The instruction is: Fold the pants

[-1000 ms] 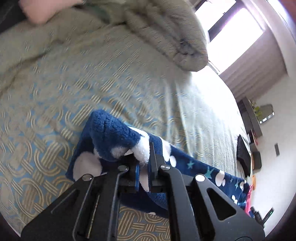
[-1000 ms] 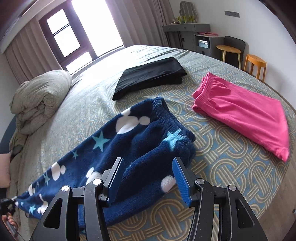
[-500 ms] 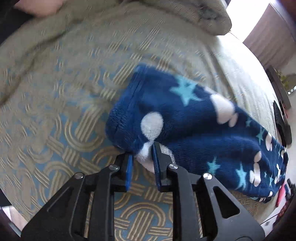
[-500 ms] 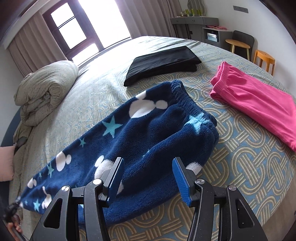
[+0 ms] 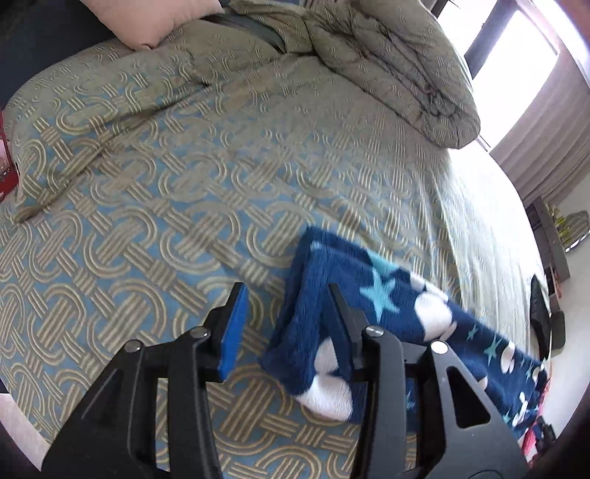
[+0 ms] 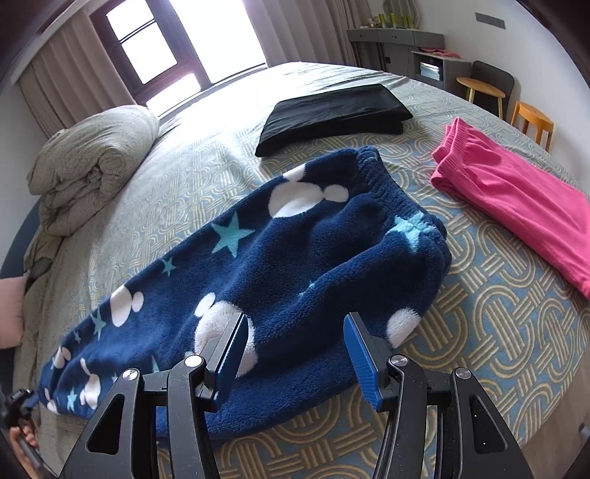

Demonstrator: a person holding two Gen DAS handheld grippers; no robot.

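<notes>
Navy fleece pants (image 6: 287,258) with white mouse shapes and light blue stars lie stretched across the patterned bedspread, folded lengthwise, waistband toward the pink pants. The leg cuffs (image 5: 324,342) show in the left wrist view. My left gripper (image 5: 285,317) is open, its right finger over the cuff edge, holding nothing. My right gripper (image 6: 295,346) is open and empty, just above the near edge of the pants at the seat.
Folded black pants (image 6: 332,114) lie beyond the waistband. Folded pink pants (image 6: 516,188) lie at the right. A rolled grey-green duvet (image 6: 92,162) sits at the bed's head, with a pink pillow (image 5: 155,18). Stools and a dresser stand by the far wall.
My left gripper has opened and let go of the leg cuffs, which now lie flat on the bed. The right gripper has stayed open and moved slightly closer over the pants.
</notes>
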